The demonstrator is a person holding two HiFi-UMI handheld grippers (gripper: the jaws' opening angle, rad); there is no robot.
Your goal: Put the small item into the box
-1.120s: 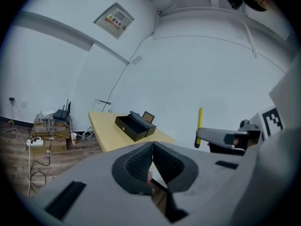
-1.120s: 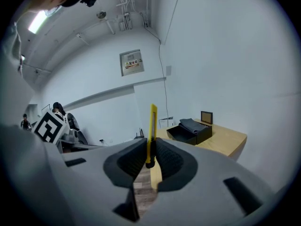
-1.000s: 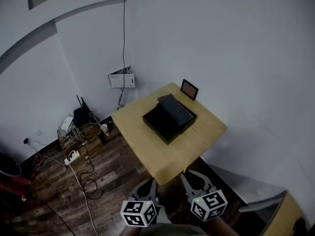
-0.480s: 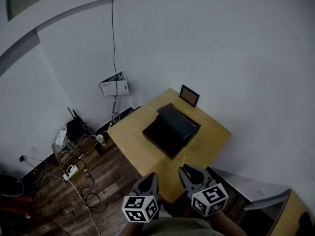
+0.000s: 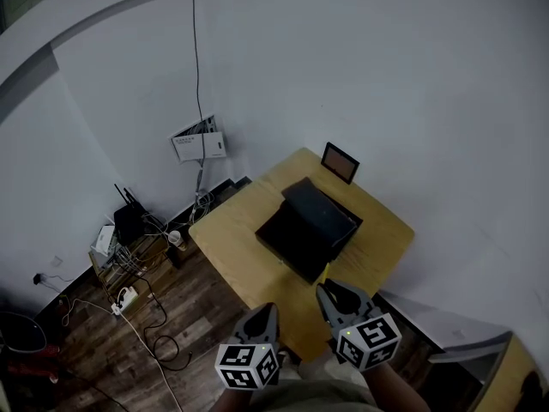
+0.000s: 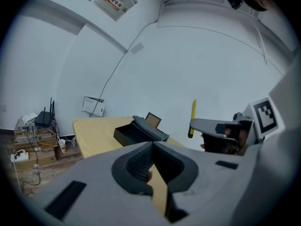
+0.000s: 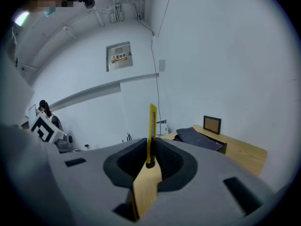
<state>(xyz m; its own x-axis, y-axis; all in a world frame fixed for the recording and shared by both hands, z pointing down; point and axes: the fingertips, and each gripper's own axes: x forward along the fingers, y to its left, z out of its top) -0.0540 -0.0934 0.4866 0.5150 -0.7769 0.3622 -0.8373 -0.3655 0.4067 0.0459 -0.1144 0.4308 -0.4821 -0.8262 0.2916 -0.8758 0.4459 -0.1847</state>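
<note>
An open black box (image 5: pixel 296 234) sits on a wooden table (image 5: pixel 232 251), its lid (image 5: pixel 324 210) propped on the far side. My right gripper (image 5: pixel 331 293) hovers over the table's near corner, shut on a slim yellow utility knife (image 7: pixel 152 128) that stands up between its jaws. That knife (image 6: pixel 193 119) also shows in the left gripper view, sticking up from the right gripper (image 6: pixel 207 126). My left gripper (image 5: pixel 261 319) hangs beside it, just off the table's edge; its jaws (image 6: pixel 151 147) meet with nothing between them.
A small framed picture (image 5: pixel 340 161) stands at the table's far edge against the white wall. Left of the table, a router, power strip (image 5: pixel 123 299) and tangled cables lie on the wood floor. A white wall box (image 5: pixel 197 142) hangs above them.
Both grippers have come closer to the table's near corner, and the table and box sit nearer in the head view. The knife stays held in the right gripper.
</note>
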